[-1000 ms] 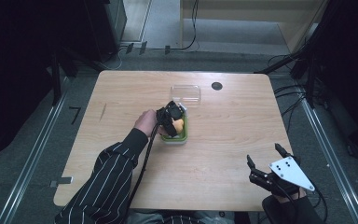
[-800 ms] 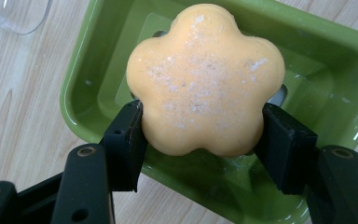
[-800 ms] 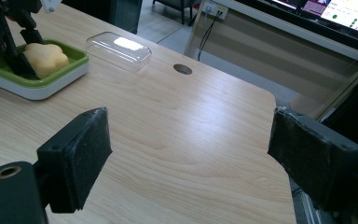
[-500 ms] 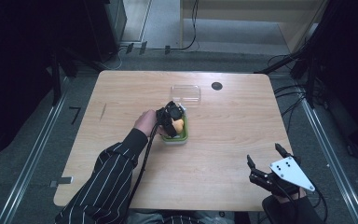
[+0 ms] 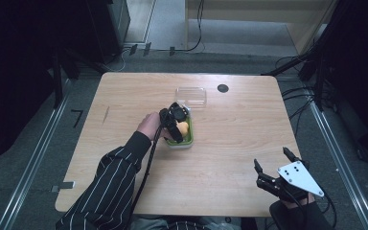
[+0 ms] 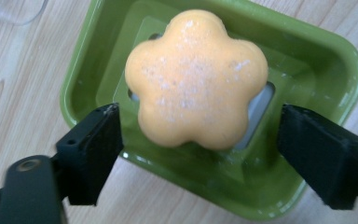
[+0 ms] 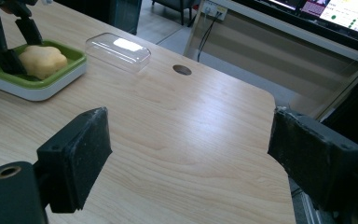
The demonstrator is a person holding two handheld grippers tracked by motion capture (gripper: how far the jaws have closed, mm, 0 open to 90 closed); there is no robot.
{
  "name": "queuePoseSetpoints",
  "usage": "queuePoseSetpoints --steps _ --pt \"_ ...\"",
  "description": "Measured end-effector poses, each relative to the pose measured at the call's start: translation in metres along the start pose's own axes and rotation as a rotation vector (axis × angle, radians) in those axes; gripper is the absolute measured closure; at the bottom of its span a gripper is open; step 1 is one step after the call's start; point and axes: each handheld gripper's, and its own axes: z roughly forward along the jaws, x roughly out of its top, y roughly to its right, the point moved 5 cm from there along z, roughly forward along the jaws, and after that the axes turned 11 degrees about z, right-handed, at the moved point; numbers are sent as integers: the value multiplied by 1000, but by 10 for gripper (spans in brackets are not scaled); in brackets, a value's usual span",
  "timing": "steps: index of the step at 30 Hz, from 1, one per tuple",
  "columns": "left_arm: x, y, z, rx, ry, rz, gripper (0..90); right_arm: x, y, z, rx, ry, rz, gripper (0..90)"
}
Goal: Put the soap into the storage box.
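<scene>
Over the middle of the light wooden table (image 5: 124, 96), our left gripper (image 6: 196, 135) has just been spreading its jaws; they flank without touching the orange flower-shaped soap (image 6: 196, 79) in the green plastic dish (image 6: 335, 60). Our right gripper (image 5: 273, 167) hangs wide, empty, at the near right corner.

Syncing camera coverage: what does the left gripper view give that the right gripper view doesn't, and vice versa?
Left gripper view alone: the grey slot in the dish floor under the soap, and the left gripper, its jaws just opened, pads clear of the soap.

Right gripper view alone: the clear lid whole, the table's round hole, the open right gripper.

Both: the orange flower-shaped soap in the green dish.
</scene>
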Motion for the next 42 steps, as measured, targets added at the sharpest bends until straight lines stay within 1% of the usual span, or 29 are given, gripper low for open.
queuePoseSetpoints --steps 1,3,4,5,6,7,10,13,15,17,22,26,29,30,31,32,33,36,37,39,40,41,42 --pt "0 1 -2 -4 2 -8 130 0 0 0 1 0 0 133" --pt "-1 1 -4 -10 -2 -7 94 0 0 0 0 0 -1 133" --pt "-1 2 -5 -17 -8 -16 94 0 0 0 0 0 -1 133" --pt "-2 3 -7 -19 -15 -17 61 0 0 0 1 1 1 133" --pt "-2 4 -9 -20 -14 -20 61 0 0 0 1 1 1 133" --pt "-3 6 -11 -21 -17 -22 34 0 0 0 1 0 0 133" --pt "-4 9 -18 -11 -16 -27 12 0 0 0 1 0 0 133" --pt "-7 13 -26 -4 -21 -21 0 0 0 0 2 1 0 134" --pt "-9 16 -28 -3 -19 -21 0 0 0 0 3 0 -1 134" --pt "-12 19 -30 -8 -29 -18 0 0 0 0 4 2 -3 134" --pt "-17 23 -33 -16 -39 -20 0 0 0 0 5 2 -2 134" --pt "-26 28 -36 -26 -52 -41 0 0 0 0 5 2 -2 134" --pt "-33 33 -37 -25 -65 -44 0 0 0 1 6 3 -6 133" --pt "-33 33 -37 -25 -65 -44 0 0 0 1 6 2 -6 134" --pt "-37 36 -38 -22 -67 -45 0 0 0 1 6 2 -6 133" --pt "-37 36 -38 -22 -67 -45 0 0 0 1 6 2 -6 134" --pt "-41 40 -39 -26 -75 -42 0 0 0 1 6 3 -5 133" --pt "-44 43 -39 -27 -73 -43 0 0 0 1 6 3 -5 134" --pt "-46 45 -39 -28 -74 -37 0 0 -1 1 6 2 -5 134" --pt "-53 52 -41 -43 -91 -25 0 0 -1 1 6 2 -4 133" --pt "-53 52 -41 -43 -91 -25 0 0 -1 1 6 2 -4 133" --pt "-57 57 -42 -43 -91 -26 0 0 0 1 4 1 -4 134" --pt "-57 57 -42 -43 -91 -26 0 0 -1 0 4 -1 -2 134"
